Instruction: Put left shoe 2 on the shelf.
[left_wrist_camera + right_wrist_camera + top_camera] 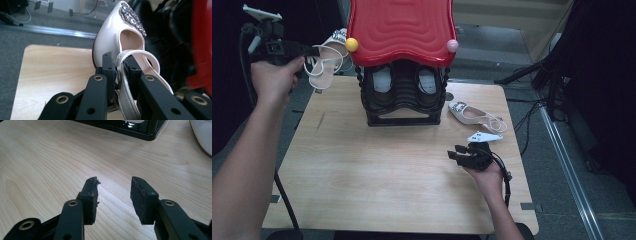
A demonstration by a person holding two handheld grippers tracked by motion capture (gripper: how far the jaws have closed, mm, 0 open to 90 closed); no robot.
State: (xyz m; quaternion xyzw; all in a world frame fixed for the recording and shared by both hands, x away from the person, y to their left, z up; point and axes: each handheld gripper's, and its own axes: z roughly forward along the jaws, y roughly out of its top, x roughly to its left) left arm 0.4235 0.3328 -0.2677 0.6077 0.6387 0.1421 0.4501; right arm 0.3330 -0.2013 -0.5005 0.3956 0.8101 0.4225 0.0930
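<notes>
1. White sandal (326, 62), high view: I hold it aloft in my left gripper (312, 51), past the table's (377, 160) far-left corner and just left of the shoe rack (402, 75). Its long axis runs roughly from far to near, though I cannot tell the toe end here. I judge one shoe lifted and not yet shelved; the second sandal (474, 114) lies untouched on the table, right of the rack. My right gripper (462, 152) rests low near it
2. Left gripper view: jaws pinched nearly together on the sandal's heel strap (140, 53); the jewelled toe (131, 17) points away from me, towards the rack's dark shelves (165, 37)
3. Right gripper view: jaws well apart, holding nothing, over bare wood (50, 157); rack base (135, 130) ahead
</notes>
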